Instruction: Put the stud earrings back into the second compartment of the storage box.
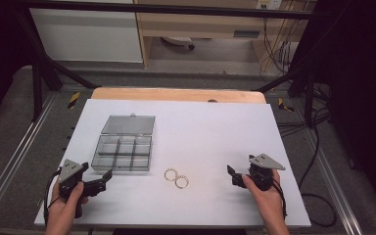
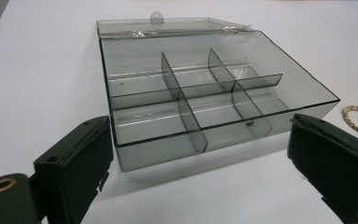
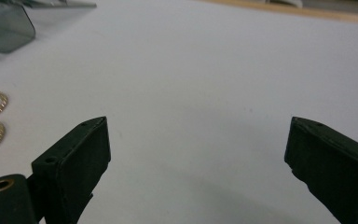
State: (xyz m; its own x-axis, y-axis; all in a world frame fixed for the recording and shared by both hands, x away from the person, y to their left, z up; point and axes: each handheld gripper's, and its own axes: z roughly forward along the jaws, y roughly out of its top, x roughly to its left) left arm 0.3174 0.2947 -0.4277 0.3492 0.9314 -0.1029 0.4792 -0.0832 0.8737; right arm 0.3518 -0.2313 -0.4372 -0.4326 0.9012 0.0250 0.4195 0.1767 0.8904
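Both tongs, left (image 1: 108, 177) and right (image 1: 231, 172), stand apart and empty near the desk's (image 1: 215, 122) front edge. Two gold rings (image 1: 176, 178) lie between them, right of the open compartment box (image 1: 123, 152). Risk: thin rings may slide from a flat pinch.

Clear grey plastic compartment box (image 2: 200, 100): lid open, laid flat behind; base flat on white tabletop, divided into six cells, none visibly occupied; directly ahead of left gripper (image 2: 200, 163), just beyond jaws. Two gold rings (image 1: 176, 178): flat, touching, between left gripper and right gripper (image 3: 196, 158), nearer box.
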